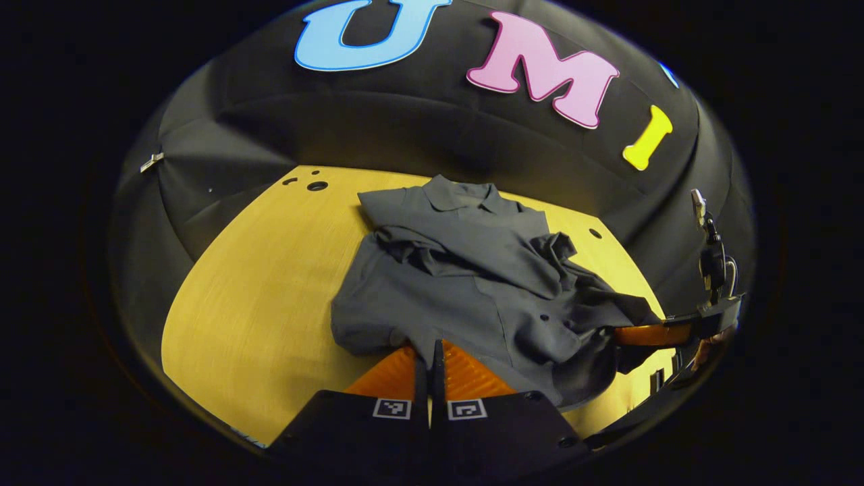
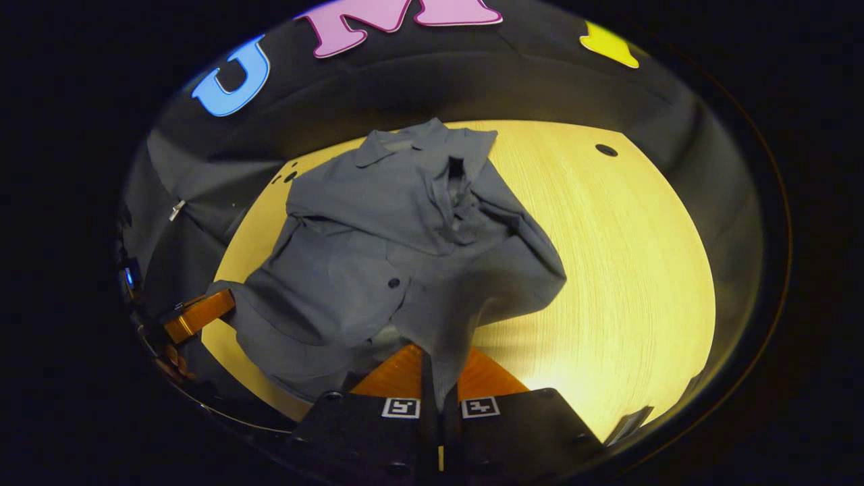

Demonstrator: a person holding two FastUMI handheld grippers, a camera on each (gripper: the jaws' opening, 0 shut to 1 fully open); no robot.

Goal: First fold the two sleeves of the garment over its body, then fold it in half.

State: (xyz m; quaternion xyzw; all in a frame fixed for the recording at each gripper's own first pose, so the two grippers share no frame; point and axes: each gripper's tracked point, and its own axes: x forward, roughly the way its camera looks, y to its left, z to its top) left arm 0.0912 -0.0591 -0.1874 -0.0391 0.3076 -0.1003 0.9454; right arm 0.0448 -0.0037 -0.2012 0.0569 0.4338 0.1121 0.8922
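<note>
Black cloth wall behind, pale yellow wood-grain counter (image 1: 256, 297) with a few small dark holes near its far edge. Grey short-sleeved shirt (image 1: 466, 283) lies on the counter, collar (image 1: 459, 194) at the far side, hem toward the cameras. Both sleeves already lie folded in over the body, bunched and creased across the chest rather than flat; small dark buttons show on the lower front. Left tongs (image 1: 430, 368) sit at the bottom of the left gripper view, fingers drawn together with the near hem pinched between them, cloth draping over both fingers. Same view, far right: right tongs (image 1: 641, 334) reach in from the side at the shirt's other hem corner, fabric wrapped over the fingertips and lifted off the counter there, dark shadow under it. In the right gripper view the right tongs (image 2: 432, 378) are clenched on a fold of hem (image 2: 439, 351) that runs down into the gap between the fingers. That corner of the shirt (image 2: 405, 243) is raised and pulled into a peak, with bare counter (image 2: 621, 270) to the right of it. Left tongs (image 2: 199, 314) show at the left edge of that view, touching the hem; grip too small there to judge.
</note>
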